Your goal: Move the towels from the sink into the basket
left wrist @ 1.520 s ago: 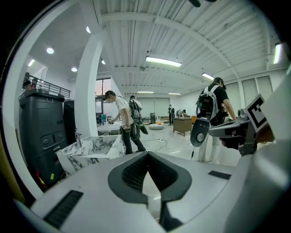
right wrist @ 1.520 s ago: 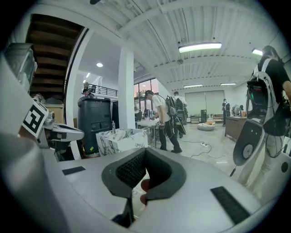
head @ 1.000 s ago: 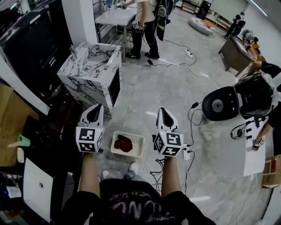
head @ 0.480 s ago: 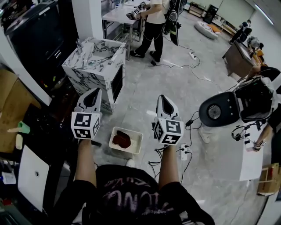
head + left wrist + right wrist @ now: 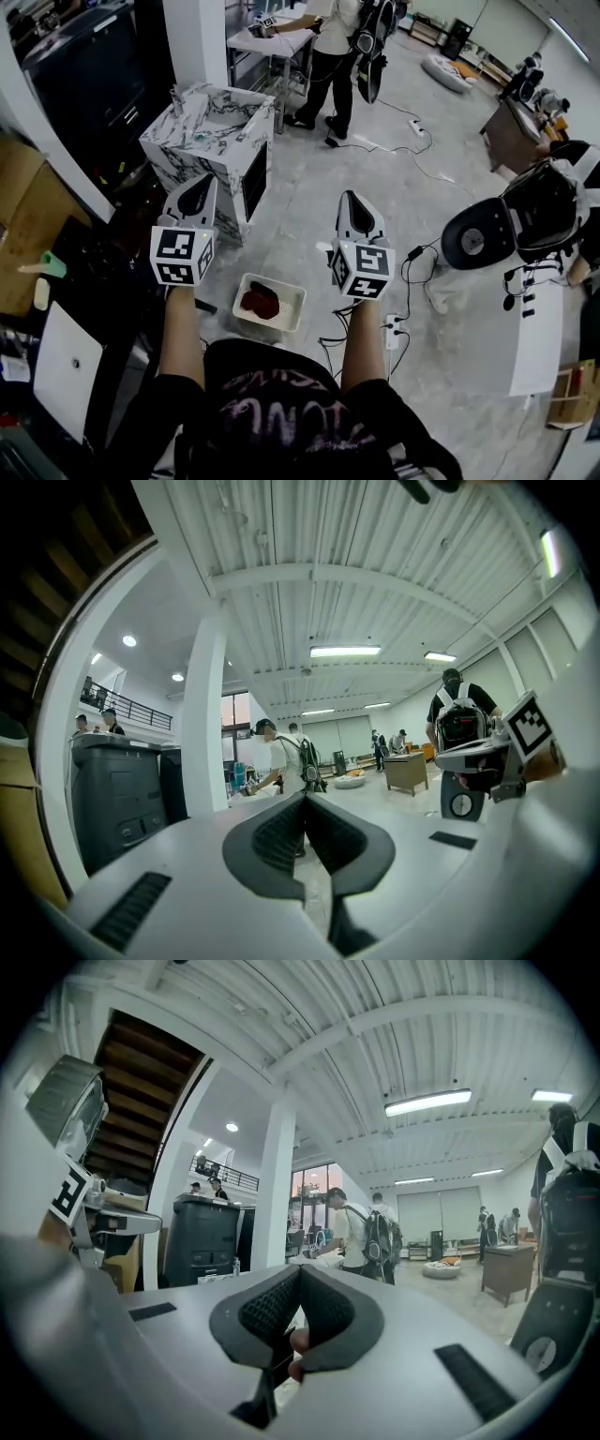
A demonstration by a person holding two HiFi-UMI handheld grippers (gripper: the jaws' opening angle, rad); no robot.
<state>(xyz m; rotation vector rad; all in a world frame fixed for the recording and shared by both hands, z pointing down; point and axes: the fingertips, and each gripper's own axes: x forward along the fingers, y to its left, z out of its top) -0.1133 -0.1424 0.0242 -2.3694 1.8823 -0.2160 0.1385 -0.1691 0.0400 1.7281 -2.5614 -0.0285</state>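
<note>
Marble sink [image 5: 214, 131]: ahead of both tools, off to left. Any towel inside it not discernible.
Basket [image 5: 289, 296]: on floor, on person's side of sink.
Red towel [image 5: 261, 302]: in basket.
Left tool [image 5: 199, 187]: nearer sink, jaws together, empty.
Right tool [image 5: 351, 199]: farther from sink, jaws together, no towel held.

No legible text or labels
</note>
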